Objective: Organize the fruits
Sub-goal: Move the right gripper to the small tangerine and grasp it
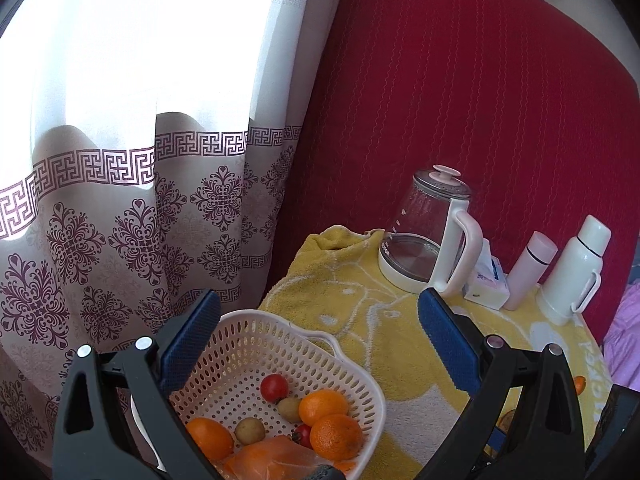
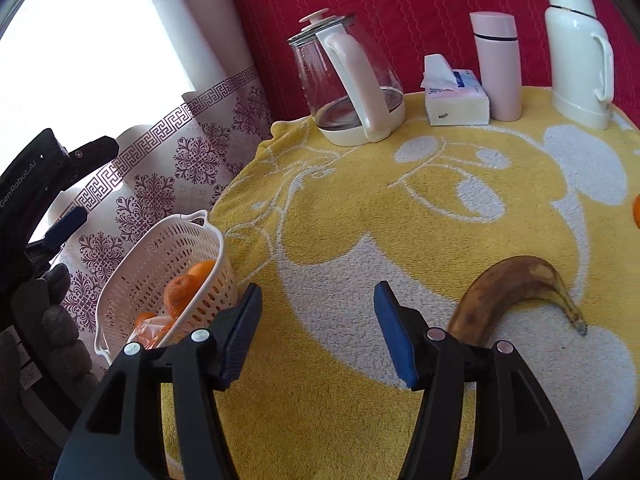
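Left tongs [image 1: 316, 320] gape empty over the basket [image 1: 372, 396] of oranges [image 1: 335, 437]. Only the right view shows the banana [image 2: 516, 292] beside the open, empty right tongs [image 2: 316, 332].

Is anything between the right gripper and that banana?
Nothing visible. The right gripper, open, hangs over bare yellow towel, and the banana lies just to its right, with no object between them.
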Demonstrator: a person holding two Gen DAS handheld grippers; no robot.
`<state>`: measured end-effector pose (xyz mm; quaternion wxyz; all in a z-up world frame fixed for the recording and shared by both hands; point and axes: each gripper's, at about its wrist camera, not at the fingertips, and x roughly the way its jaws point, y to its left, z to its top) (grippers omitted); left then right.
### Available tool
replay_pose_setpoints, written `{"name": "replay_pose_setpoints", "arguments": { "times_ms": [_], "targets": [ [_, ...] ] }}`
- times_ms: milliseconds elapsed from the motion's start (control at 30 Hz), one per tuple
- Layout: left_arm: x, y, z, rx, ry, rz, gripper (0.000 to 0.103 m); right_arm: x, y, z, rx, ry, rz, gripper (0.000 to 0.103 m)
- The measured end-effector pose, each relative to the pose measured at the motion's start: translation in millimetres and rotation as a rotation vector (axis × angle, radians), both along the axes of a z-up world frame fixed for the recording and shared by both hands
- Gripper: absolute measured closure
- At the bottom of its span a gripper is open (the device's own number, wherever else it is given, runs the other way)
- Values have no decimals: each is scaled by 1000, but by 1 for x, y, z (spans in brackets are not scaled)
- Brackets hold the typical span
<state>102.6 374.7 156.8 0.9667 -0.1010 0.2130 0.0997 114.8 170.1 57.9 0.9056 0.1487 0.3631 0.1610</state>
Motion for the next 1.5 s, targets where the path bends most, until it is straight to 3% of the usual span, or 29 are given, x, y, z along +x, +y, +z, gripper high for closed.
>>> {"name": "replay_pose_setpoints", "arguments": {
  "times_ms": [300, 767, 933, 1033, 1500],
  "targets": [
    [4, -42, -11, 74, 33, -110, 3, -2, -43, -3, -11, 0, -109, 45],
    [5, -96, -30, 166, 87, -277, 3, -12, -148, -13, -53, 25, -372, 44],
    [4, -109, -38, 189, 105, -307, 3, -12, -188, -16, -70, 38, -478, 35],
    [5, -117, -42, 207, 112, -322, 3, -11, -208, -19, -80, 53, -527, 35],
    [4, -141, -56, 281, 139, -377, 3, 50, -265, -30, -162, 118, -620, 35]
  ]
}}
